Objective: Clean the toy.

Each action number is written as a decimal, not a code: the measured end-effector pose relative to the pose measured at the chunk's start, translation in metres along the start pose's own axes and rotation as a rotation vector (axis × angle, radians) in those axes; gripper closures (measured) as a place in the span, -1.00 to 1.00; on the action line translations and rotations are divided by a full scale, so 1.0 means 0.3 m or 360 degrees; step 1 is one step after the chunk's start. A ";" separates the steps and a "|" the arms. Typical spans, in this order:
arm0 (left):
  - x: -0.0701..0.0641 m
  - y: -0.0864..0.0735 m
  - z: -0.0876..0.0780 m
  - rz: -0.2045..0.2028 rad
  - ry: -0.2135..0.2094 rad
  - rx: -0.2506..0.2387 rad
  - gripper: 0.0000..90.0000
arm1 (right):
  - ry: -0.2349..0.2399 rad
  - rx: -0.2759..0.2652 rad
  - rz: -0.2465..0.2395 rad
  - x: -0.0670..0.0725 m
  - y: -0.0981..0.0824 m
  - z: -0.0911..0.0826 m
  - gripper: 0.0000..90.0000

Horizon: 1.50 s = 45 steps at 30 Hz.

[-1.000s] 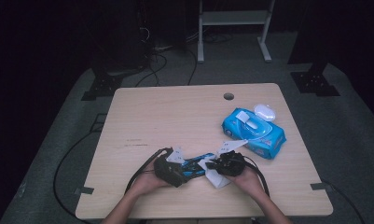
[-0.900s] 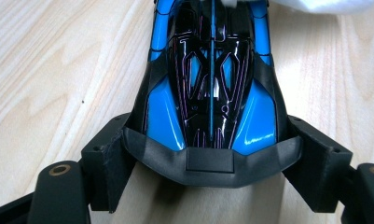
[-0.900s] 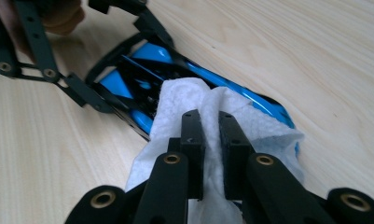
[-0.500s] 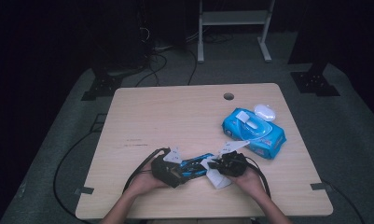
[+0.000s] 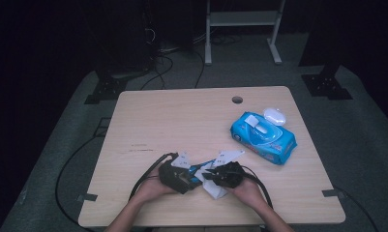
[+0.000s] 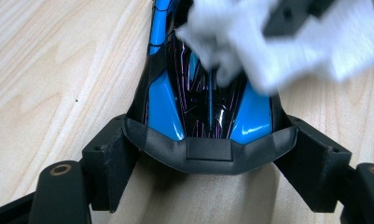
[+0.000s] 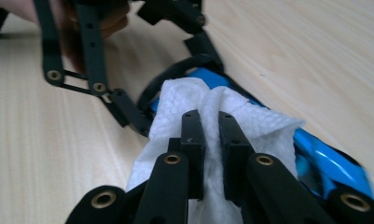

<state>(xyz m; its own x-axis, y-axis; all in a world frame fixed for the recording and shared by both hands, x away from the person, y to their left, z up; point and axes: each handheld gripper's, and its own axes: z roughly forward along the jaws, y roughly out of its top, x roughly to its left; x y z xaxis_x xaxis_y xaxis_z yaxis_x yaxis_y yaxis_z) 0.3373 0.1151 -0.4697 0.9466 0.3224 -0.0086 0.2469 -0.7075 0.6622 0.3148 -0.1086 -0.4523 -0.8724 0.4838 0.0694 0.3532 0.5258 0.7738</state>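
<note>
Barely anything shifted since the earlier frame – my left gripper (image 6: 208, 154) clamped the blue toy car (image 6: 208, 100), right gripper (image 7: 209, 154) pinched the white wipe (image 7: 175, 105) against it

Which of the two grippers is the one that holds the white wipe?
The right gripper: its jaws are pinched on the white wipe. The left gripper instead clamps the blue and black object, and the wipe lies over that object.

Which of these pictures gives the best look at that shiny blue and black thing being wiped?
The left gripper view: the blue and black object sits large between that hand-held gripper's jaws, under the white wipe. The right gripper view shows its blue edges beside the wipe. In the high view it is a small sliver.
</note>
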 end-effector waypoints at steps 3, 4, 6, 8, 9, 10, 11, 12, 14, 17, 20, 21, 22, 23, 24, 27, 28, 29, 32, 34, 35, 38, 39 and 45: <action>-0.002 0.007 0.007 -0.0001 0.0002 -0.0006 -0.46 | -0.0029 -0.0019 0.0018 -0.002 0.005 0.003 0.83; -0.005 0.012 0.011 0.0007 0.0006 -0.0004 -0.46 | -0.0003 -0.0029 0.0033 0.003 0.013 0.013 0.83; -0.012 0.020 0.019 0.0012 0.0015 0.0001 -0.46 | 0.0061 -0.0004 -0.0029 0.042 0.030 0.073 0.82; -0.009 0.018 0.017 0.0006 0.0007 -0.0006 -0.46 | 0.0056 -0.0009 -0.0044 0.049 0.030 0.077 0.82; -0.007 0.016 0.015 0.0014 0.0003 -0.0003 -0.46 | 0.0061 -0.0009 -0.0056 0.049 0.032 0.076 0.82; -0.007 0.015 0.014 0.0015 0.0005 -0.0003 -0.46 | 0.0062 0.0003 -0.0049 0.041 0.031 0.068 0.83; -0.007 0.015 0.014 0.0015 0.0005 -0.0004 -0.46 | 0.0053 0.0002 -0.0036 0.028 0.029 0.056 0.83; -0.007 0.015 0.014 0.0014 0.0003 -0.0006 -0.46 | 0.0025 -0.0010 -0.0015 0.014 0.024 0.041 0.83; -0.011 0.017 0.018 0.0003 0.0008 -0.0014 -0.46 | -0.0016 -0.0029 0.0065 -0.015 0.016 0.019 0.83; -0.012 0.019 0.020 0.0007 0.0008 -0.0010 -0.46 | 0.0022 -0.0045 0.0074 0.001 0.019 0.041 0.83; -0.011 0.016 0.015 0.0022 0.0010 0.0002 -0.46 | 0.0059 -0.0025 -0.0009 0.054 0.027 0.081 0.83; -0.010 0.014 0.014 0.0017 0.0008 -0.0005 -0.46 | 0.0047 -0.0016 -0.0041 0.060 0.031 0.081 0.83; -0.011 0.011 0.014 0.0010 0.0008 -0.0010 -0.45 | 0.0061 -0.0007 -0.0036 0.052 0.032 0.076 0.83; -0.011 0.011 0.014 0.0012 0.0009 -0.0010 -0.45 | 0.0068 -0.0006 0.0000 0.033 0.028 0.063 0.83; -0.011 0.011 0.014 0.0013 0.0008 -0.0013 -0.45 | 0.0064 -0.0018 0.0023 0.015 0.022 0.049 0.83; -0.008 0.010 0.011 0.0023 0.0001 -0.0006 -0.45 | -0.0038 -0.0013 0.0020 -0.016 0.008 0.001 0.83; -0.006 0.008 0.011 0.0021 -0.0003 -0.0011 -0.45 | -0.0069 -0.0010 0.0032 -0.025 -0.001 -0.014 0.83; -0.006 0.007 0.011 0.0016 -0.0006 -0.0015 -0.45 | -0.0077 -0.0015 0.0066 -0.034 -0.011 -0.024 0.84; -0.009 0.013 0.017 0.0022 0.0003 -0.0014 -0.46 | -0.0062 -0.0052 0.0133 -0.035 -0.019 -0.020 0.84; -0.011 0.017 0.020 0.0017 0.0007 -0.0017 -0.46 | 0.0006 -0.0061 0.0124 -0.012 -0.001 0.011 0.83; -0.012 0.018 0.020 0.0019 0.0011 -0.0013 -0.46 | 0.0021 -0.0053 0.0094 0.006 0.009 0.035 0.83; -0.012 0.013 0.016 0.0020 0.0011 -0.0012 -0.45 | 0.0043 -0.0026 0.0003 0.038 0.024 0.065 0.83; -0.013 0.012 0.016 0.0022 0.0013 -0.0013 -0.45 | 0.0043 -0.0026 0.0003 0.038 0.024 0.065 0.83; -0.012 0.009 0.014 0.0042 0.0015 -0.0003 -0.45 | -0.0088 -0.0029 0.0087 -0.043 -0.018 -0.028 0.84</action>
<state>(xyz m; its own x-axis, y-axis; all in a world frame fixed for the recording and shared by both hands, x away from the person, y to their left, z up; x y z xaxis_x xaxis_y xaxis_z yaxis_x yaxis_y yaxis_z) 0.3356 0.1093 -0.4710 0.9508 0.3094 0.0161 0.2213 -0.7146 0.6636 0.3213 -0.1235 -0.4520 -0.8319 0.5495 0.0774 0.3930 0.4849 0.7813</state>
